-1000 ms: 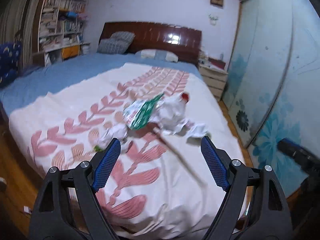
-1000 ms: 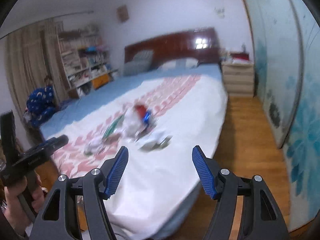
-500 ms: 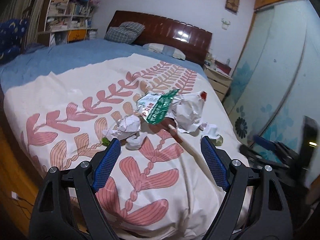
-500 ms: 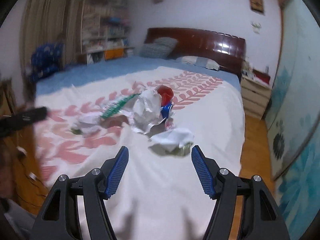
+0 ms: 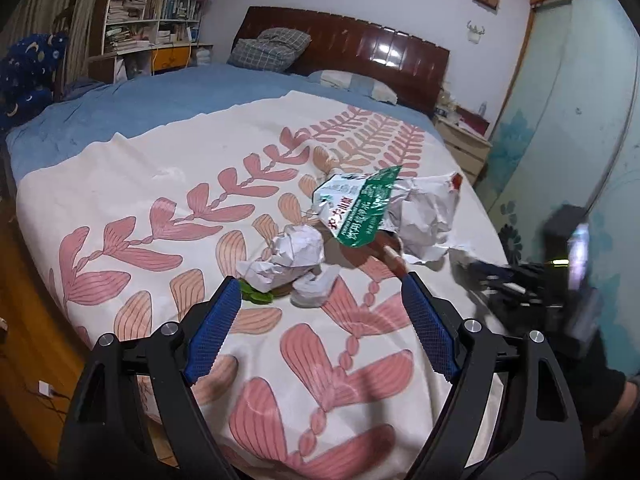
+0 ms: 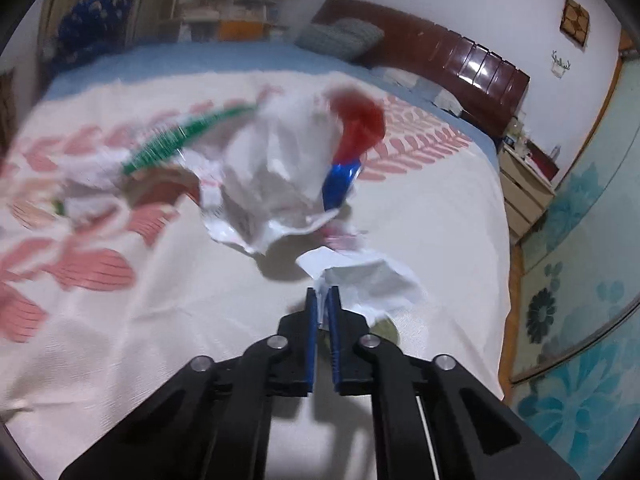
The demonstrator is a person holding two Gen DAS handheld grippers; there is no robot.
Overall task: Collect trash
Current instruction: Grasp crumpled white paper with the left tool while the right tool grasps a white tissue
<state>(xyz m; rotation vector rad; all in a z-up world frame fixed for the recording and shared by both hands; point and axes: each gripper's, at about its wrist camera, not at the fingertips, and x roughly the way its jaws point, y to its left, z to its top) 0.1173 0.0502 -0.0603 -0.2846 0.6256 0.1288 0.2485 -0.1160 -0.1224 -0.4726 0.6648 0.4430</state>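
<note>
Pinching a crumpled white paper (image 6: 368,280) at its near edge, my right claw (image 6: 322,300) has just been closing; my left claw (image 5: 320,304) is gaping wide near the trash pile (image 5: 360,216) on the leaf-patterned bedspread (image 5: 160,208), headboard (image 5: 360,48) far behind.

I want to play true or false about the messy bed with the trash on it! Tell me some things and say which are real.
1. The right gripper is pinching a crumpled white paper scrap. True.
2. The left gripper is squeezed shut. False: its jaws stand wide apart with nothing between them.
3. The green and white plastic wrapper lies on the floor. False: it lies on the cream bedspread with pink leaf print.
4. A grey checked pillow leans by the dark wooden headboard. True.
5. A crumpled white paper ball lies ahead of the left gripper. True.
</note>
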